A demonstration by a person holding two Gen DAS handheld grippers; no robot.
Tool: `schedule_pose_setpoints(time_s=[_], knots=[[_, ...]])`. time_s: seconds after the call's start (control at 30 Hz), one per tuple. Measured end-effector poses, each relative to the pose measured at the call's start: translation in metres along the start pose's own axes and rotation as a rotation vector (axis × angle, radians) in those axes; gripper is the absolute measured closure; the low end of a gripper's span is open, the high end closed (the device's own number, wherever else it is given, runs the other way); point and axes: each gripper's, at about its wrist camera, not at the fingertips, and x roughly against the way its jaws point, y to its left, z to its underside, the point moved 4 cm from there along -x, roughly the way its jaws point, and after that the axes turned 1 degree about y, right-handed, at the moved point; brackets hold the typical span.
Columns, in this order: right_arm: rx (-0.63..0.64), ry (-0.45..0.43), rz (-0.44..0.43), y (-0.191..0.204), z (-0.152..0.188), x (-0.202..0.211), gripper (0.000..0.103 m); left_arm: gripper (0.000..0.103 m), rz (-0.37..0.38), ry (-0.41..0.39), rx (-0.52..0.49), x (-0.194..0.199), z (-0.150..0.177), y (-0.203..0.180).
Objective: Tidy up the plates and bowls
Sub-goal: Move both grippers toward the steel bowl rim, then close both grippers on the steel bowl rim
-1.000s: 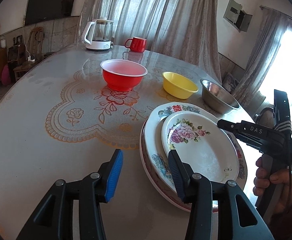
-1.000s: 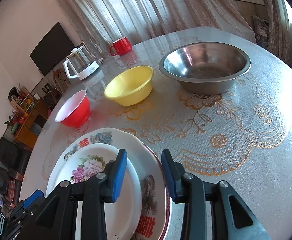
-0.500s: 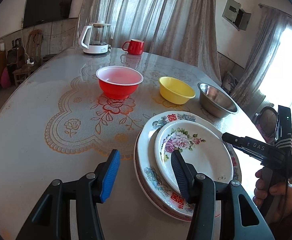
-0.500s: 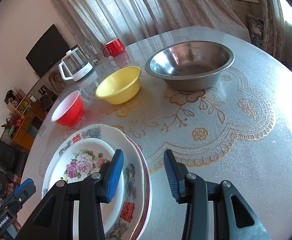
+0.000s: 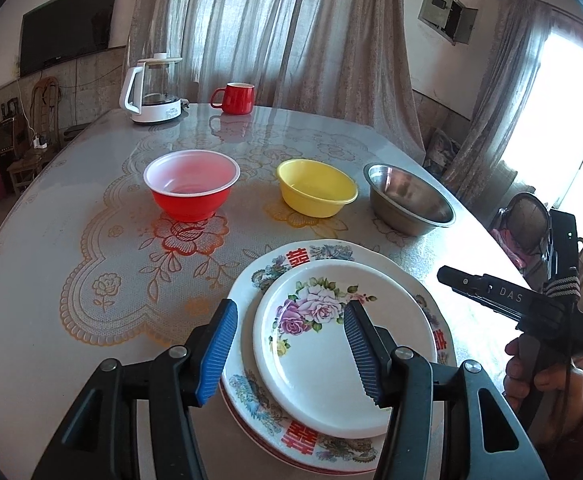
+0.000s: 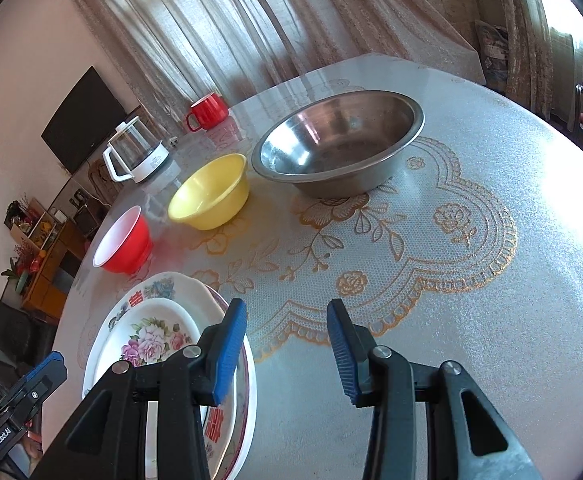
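A small white plate with pink roses (image 5: 323, 344) lies on a larger floral plate (image 5: 371, 260), stacked at the table's near side; both show in the right wrist view (image 6: 147, 332). A red bowl (image 5: 191, 184), a yellow bowl (image 5: 315, 188) and a steel bowl (image 5: 407, 200) stand in a row behind them. My left gripper (image 5: 291, 352) is open and empty, above the plates. My right gripper (image 6: 287, 352) is open and empty over bare table, just right of the plates. It also shows in the left wrist view (image 5: 491, 292).
A glass kettle (image 5: 151, 92) and a red mug (image 5: 235, 98) stand at the table's far edge. The round table (image 5: 51, 280) has a lace-pattern cover. A chair (image 5: 527, 224) stands off its right side. Curtains hang behind.
Both grippers have pulled back and risen from the plate stack. The left gripper has shifted right over the plates. The right gripper has shifted right onto bare table. The plates stay put.
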Motion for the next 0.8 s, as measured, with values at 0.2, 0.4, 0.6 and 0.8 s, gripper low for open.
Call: schedule_pose_setpoints(time_s=[0.2, 0.4, 0.6, 0.8], knots=[[-0.002, -0.01, 0.011, -0.007, -0.01, 0.0, 0.061, 0.047, 0.012, 0.037, -0.012, -0.014, -0.009, -0.014], [-0.009, -0.04, 0.039, -0.017, -0.032, -0.001, 0.061, 0.047, 0.043, 0.029, -0.038, -0.023, -0.017, -0.029], [-0.068, -0.071, 0.078, -0.034, -0.065, -0.013, 0.061, 0.047, 0.067, 0.043, -0.063, -0.036, -0.023, -0.044], [-0.125, -0.088, 0.126, -0.051, -0.094, -0.027, 0.059, 0.047, 0.084, 0.053, -0.054, -0.046, -0.028, -0.046]])
